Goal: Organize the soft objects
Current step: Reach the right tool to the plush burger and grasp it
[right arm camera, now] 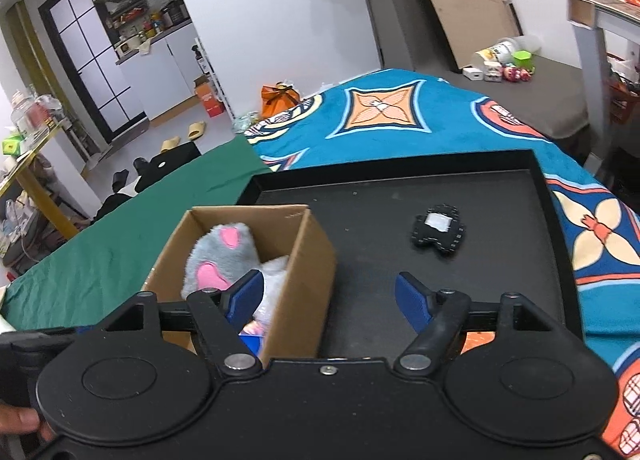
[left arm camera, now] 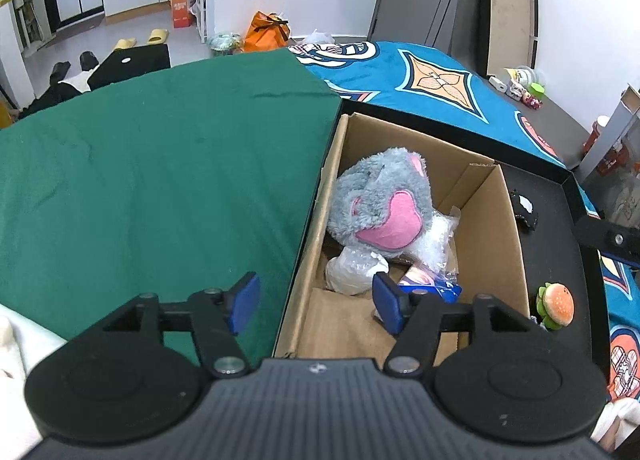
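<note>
A cardboard box [left arm camera: 492,228] stands in a black tray [left arm camera: 560,260]. In it lie a grey and pink plush toy [left arm camera: 380,200], white bagged soft items [left arm camera: 352,272] and a blue packet [left arm camera: 436,288]. A small burger plush [left arm camera: 556,306] and a black plush [left arm camera: 524,208] lie on the tray right of the box. My left gripper [left arm camera: 316,302] is open and empty above the box's near left edge. My right gripper [right arm camera: 330,296] is open and empty above the tray [right arm camera: 400,188], next to the box [right arm camera: 304,284]; the grey plush [right arm camera: 220,256] and black plush [right arm camera: 438,230] show there.
A green cloth [left arm camera: 160,164] covers the surface left of the tray; a blue patterned blanket [right arm camera: 400,108] lies behind and right. Small toys and a cup [right arm camera: 504,60] sit on a grey surface at the back right. An orange bag [left arm camera: 266,30] stands on the floor.
</note>
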Demonstrator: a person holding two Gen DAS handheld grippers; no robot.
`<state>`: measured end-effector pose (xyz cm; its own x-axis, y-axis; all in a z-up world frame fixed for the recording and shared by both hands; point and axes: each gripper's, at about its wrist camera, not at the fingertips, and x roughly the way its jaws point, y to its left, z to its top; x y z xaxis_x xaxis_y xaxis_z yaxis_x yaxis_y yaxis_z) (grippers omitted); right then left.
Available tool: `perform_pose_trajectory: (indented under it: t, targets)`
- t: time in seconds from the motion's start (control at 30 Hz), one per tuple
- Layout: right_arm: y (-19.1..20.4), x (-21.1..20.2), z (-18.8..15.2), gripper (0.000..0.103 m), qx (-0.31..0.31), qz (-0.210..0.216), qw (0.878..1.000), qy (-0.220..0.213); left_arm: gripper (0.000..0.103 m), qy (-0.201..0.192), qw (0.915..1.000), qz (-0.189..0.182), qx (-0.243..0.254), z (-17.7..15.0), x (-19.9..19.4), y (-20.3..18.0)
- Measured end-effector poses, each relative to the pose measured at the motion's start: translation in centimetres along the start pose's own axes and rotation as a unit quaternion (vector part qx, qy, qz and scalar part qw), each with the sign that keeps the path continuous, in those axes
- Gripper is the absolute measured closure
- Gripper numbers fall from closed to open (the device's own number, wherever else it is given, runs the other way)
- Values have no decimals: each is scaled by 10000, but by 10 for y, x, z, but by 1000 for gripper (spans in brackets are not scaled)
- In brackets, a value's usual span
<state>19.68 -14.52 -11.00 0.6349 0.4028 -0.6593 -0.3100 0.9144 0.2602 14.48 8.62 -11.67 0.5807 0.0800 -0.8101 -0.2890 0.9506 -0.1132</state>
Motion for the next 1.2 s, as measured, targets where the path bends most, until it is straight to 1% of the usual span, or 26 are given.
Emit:
perform_pose_trajectory:
  t: [0.1, 0.2, 0.5, 0.73, 1.03, 1.2]
  targets:
    - [-10, -3, -3, 19, 51, -32, 10000, 20, 41, -12, 10000, 34, 21, 2, -2, -4]
    - [-19, -5, -6, 18, 77, -71, 9999, 22, 34, 10, 9999, 60, 87, 2, -3, -8]
    - [-52, 0, -21, 18, 301, -202, 9992, 180, 28, 67, 9994, 187, 270, 2, -2, -21]
    - [-78, 12, -33, 18, 569, -316, 9974, 303, 27, 138, 9984, 314, 451, 4, 3, -33]
    - [-97, 33, -45, 18, 939, -317, 9940, 463, 27, 312, 9957, 516, 696, 6, 16, -48]
    - [-101, 46, -49, 18, 964, -340, 9931, 569, 26, 382, 9933, 708, 834, 7, 24, -57]
